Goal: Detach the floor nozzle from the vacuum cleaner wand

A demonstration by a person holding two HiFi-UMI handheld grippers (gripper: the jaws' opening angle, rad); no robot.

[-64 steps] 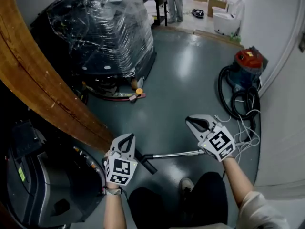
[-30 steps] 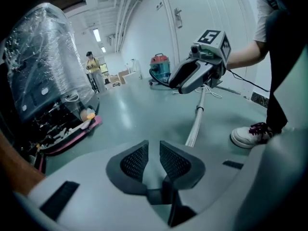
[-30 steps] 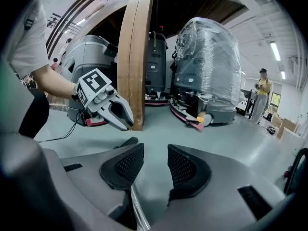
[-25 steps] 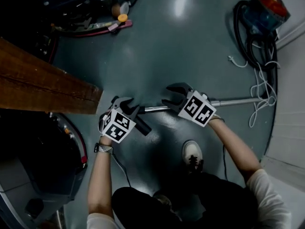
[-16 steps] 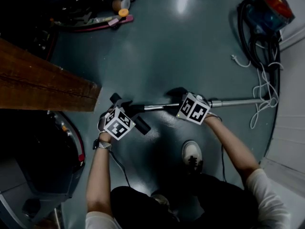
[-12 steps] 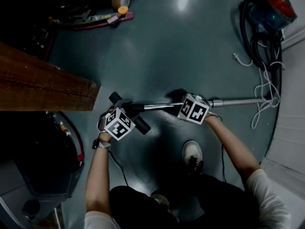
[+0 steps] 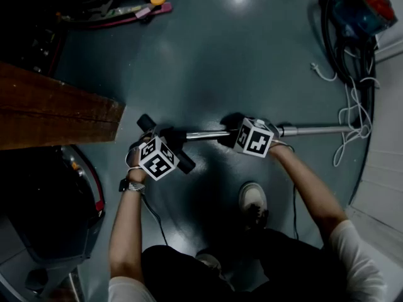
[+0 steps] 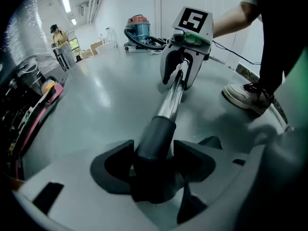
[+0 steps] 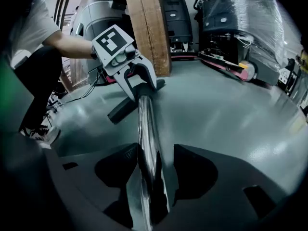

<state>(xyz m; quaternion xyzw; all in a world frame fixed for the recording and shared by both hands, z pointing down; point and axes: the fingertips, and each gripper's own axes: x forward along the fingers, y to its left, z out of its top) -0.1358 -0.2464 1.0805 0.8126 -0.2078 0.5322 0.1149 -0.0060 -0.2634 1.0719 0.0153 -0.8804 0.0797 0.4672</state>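
Long chromed steel vacuum wand point(image 7: 208, 134) lies flat on the grey-green glossy floor point(image 7: 239, 61). The black plastic bar-shaped floor nozzle point(image 7: 184, 162) is on its left end in the head view, crosswise to the tube.

Handling (my read):
- Wand: stiff, light, polished, so slippery under the pads. Expect slide along the axis if the clamp is weak.
- Nozzle: hard plastic and light. The dark sleeve-like collar point(image 8: 155, 138) over the tube end looks like the joint, probably a friction fit; no latch that I can see.
- Take hold on the collar for the nozzle side and on the bare tube close to the joint for the other side. Pull straight apart along the tube, with a slight twist if it sticks. Don't lever sideways, or the plastic neck takes the load.

Tools:
- Left tool point(image 7: 162, 134): steeply down over the collar, jaws opening. The collar sits between them with pads right beside its flanks, and I don't read a clamp.
- Right tool point(image 7: 228, 133): down over the chrome tube a short way along from the joint, jaws opening and wide. The tube lies between them, with a clear gap on one side, so not gripped.

Both straddle their spots, and neither holds anything yet.
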